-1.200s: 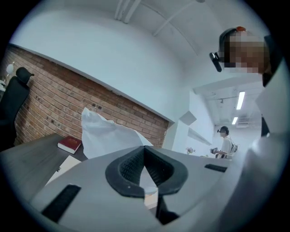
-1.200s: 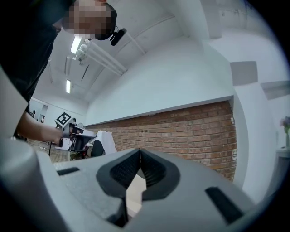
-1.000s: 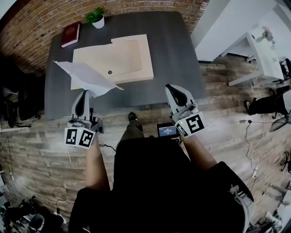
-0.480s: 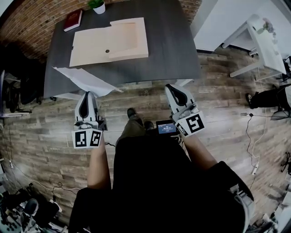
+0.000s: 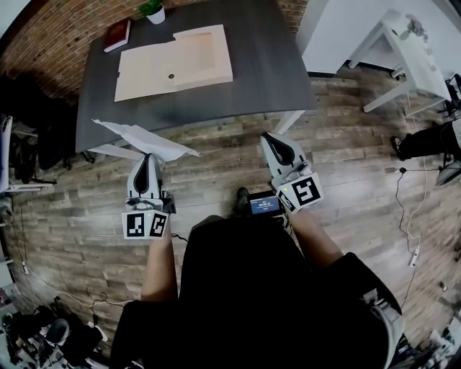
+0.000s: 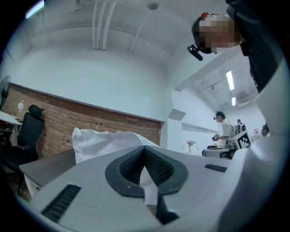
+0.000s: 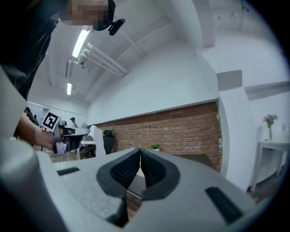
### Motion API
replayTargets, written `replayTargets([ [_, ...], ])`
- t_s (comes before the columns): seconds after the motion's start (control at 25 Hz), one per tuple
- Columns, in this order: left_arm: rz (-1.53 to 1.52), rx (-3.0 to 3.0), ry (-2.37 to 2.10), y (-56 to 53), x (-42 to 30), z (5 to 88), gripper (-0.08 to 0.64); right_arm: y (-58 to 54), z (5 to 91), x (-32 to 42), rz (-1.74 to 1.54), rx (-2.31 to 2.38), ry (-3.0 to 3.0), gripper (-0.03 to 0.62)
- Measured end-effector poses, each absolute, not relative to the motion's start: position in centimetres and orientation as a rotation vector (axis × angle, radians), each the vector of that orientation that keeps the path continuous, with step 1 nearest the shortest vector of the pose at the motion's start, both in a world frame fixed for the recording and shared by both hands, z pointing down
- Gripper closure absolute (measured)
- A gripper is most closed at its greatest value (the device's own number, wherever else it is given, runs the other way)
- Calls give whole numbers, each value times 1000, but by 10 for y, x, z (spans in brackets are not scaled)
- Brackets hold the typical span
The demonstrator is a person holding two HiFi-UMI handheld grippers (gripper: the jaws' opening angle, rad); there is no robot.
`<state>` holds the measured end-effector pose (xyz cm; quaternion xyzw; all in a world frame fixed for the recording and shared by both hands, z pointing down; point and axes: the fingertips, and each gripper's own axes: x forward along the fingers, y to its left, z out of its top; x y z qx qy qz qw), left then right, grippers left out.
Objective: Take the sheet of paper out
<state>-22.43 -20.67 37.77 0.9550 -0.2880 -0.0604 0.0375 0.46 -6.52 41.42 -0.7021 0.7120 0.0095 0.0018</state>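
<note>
A crumpled white sheet of paper [image 5: 144,138] hangs over the wooden floor, just in front of the dark table [image 5: 266,72]. My left gripper [image 5: 149,156] is shut on its near edge. In the left gripper view the sheet of paper [image 6: 106,141] billows up behind the jaws, and a strip of it is pinched between the pads. A flat beige folder [image 5: 173,61] lies open on the table. My right gripper [image 5: 269,136] is level beside the table's front right leg, jaws closed, nothing in them. The right gripper [image 7: 140,158] points at the brick wall.
A red book [image 5: 117,35] and a small potted plant [image 5: 152,10] sit at the table's far left corner. A black chair [image 5: 32,140] stands at the left, a white side table [image 5: 412,52] at the right. Cables trail on the floor [image 5: 403,216].
Both grippers have drawn back from the table. The sheet has gone with the left gripper, from above the tabletop to over the floor in front of it.
</note>
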Motion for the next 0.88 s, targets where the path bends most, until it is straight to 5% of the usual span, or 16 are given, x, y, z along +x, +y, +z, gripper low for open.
replayTargets([
  [0.88, -212, 2817, -754, -86, -383, 418, 568, 47, 447, -176, -115, -2267, 2289, 586],
])
